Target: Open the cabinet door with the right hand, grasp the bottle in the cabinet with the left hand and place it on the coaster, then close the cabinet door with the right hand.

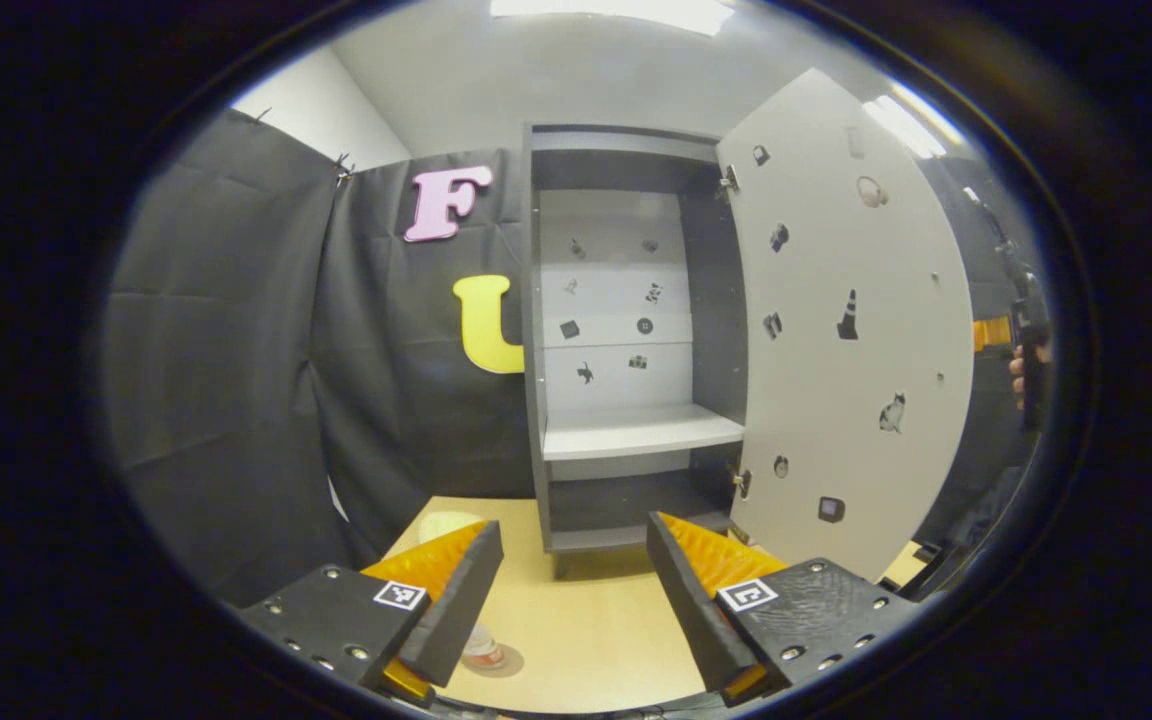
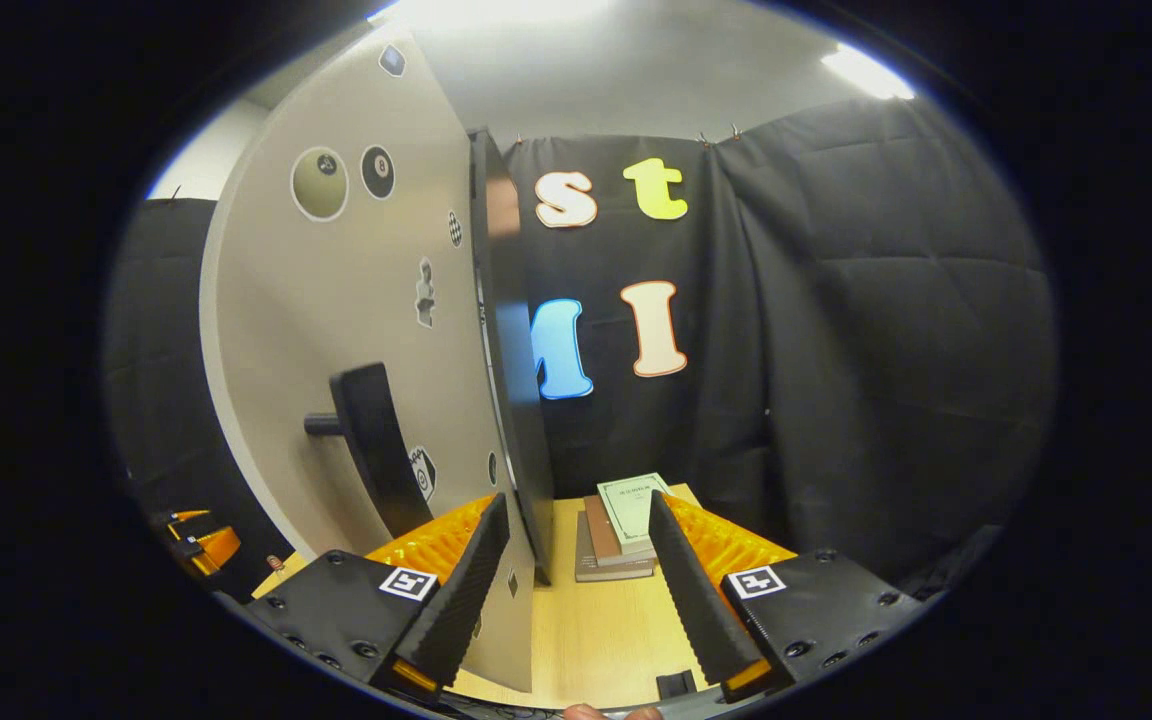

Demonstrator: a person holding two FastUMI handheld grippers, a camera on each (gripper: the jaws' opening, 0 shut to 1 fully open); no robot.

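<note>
the left gripper (image 1: 574, 590) hangs over the table (image 1: 586, 640) with its jaws spread wide and nothing between them. far ahead stands the cabinet (image 1: 626, 330), its door (image 1: 846, 320) swung out to the right, its shelf (image 1: 636, 432) bare. near the left finger, a bottle (image 1: 482, 648) stands on a coaster (image 1: 508, 662).

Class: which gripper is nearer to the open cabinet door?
Right. The right gripper has the cabinet door edge between its open fingers; the left gripper hangs back over the table, facing the cabinet.
</note>
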